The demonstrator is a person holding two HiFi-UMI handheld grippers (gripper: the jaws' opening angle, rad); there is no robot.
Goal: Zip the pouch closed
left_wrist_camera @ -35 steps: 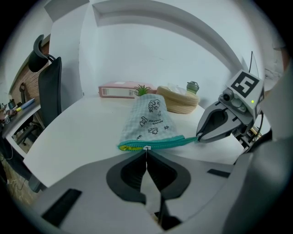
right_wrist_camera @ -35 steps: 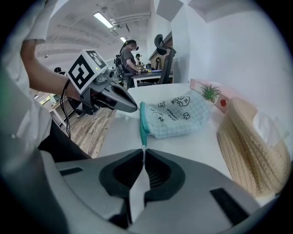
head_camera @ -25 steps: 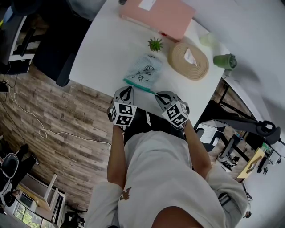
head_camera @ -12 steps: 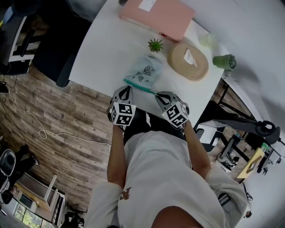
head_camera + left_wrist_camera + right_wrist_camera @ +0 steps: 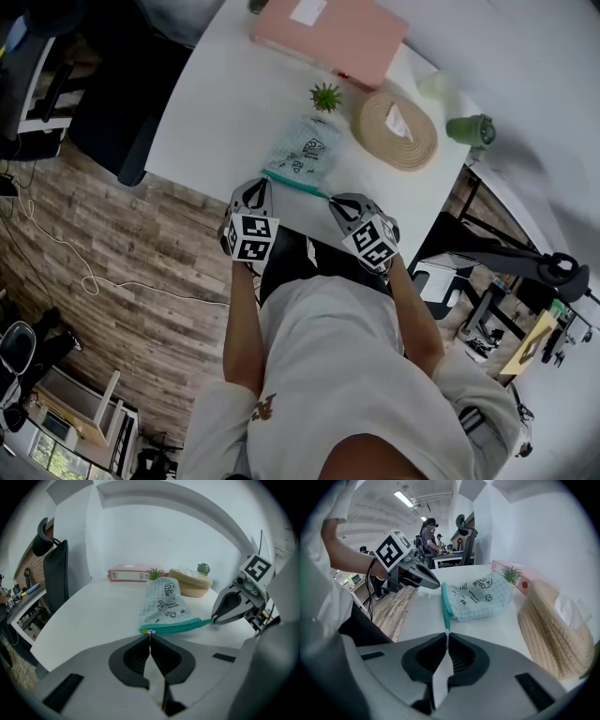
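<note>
A pale checked pouch [image 5: 302, 153] with a teal zipper edge [image 5: 295, 184] lies on the white table [image 5: 216, 112] near its front edge. In the left gripper view my left gripper [image 5: 150, 633] is shut on the small zipper pull at the pouch's [image 5: 164, 603] left corner. In the right gripper view my right gripper [image 5: 446, 633] is shut on the teal tail at the other end of the zipper [image 5: 445, 610]. The zipper runs taut between the two grippers. The head view shows the left gripper [image 5: 258, 184] and right gripper [image 5: 335, 199] side by side at the table's edge.
Behind the pouch stand a small green plant [image 5: 326, 94], a pink flat box [image 5: 330, 34], a woven round basket [image 5: 397, 127] and a green cup [image 5: 472, 128]. A dark office chair [image 5: 117, 108] stands at the table's left. People work at desks [image 5: 431, 534] far off.
My left gripper has shifted slightly to the left along the table's edge. The right gripper has stayed where it was.
</note>
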